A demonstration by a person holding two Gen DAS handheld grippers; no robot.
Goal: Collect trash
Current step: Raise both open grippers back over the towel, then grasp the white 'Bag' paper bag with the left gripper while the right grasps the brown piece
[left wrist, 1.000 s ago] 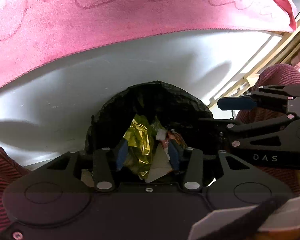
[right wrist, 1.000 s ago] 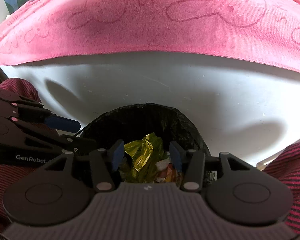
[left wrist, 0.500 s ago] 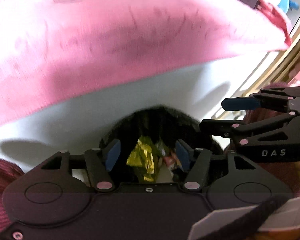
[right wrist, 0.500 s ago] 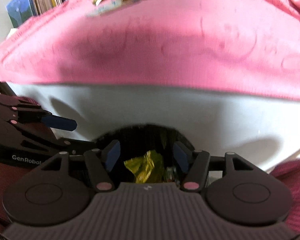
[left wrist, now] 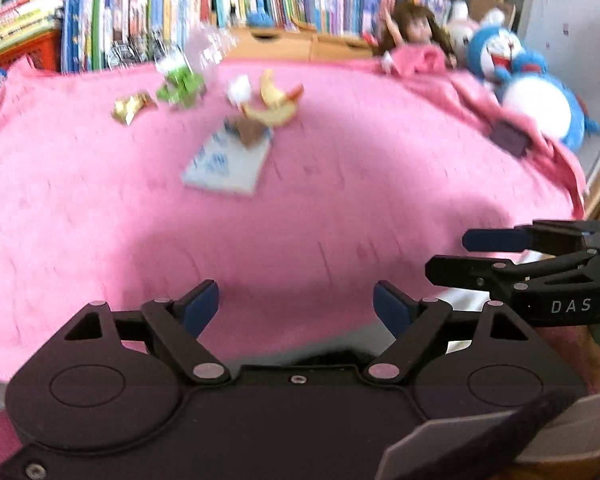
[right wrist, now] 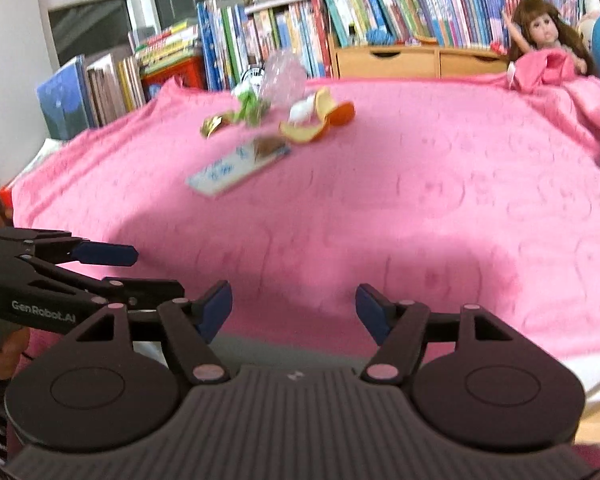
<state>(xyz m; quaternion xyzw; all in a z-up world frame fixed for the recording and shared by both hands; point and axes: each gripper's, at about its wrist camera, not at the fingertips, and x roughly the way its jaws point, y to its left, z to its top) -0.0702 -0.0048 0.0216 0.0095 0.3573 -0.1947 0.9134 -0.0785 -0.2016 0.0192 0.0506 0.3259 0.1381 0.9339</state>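
Pink blanket (left wrist: 340, 200) ahead of my two empty, spread-jawed grippers, left (left wrist: 296, 304) and right (right wrist: 294, 306); far beyond lie one gold wrapper (right wrist: 214, 124), one green wrapper (right wrist: 252, 108), two orange peels (right wrist: 320, 122), one flat packet (right wrist: 232, 170).

The left claw (left wrist: 296, 306) is held level with its blue-padded fingers (left wrist: 199, 306) spread wide and nothing between them. The right claw (right wrist: 294, 312) sits just beside it, likewise gaping and empty (each shows side-on in the other's view).
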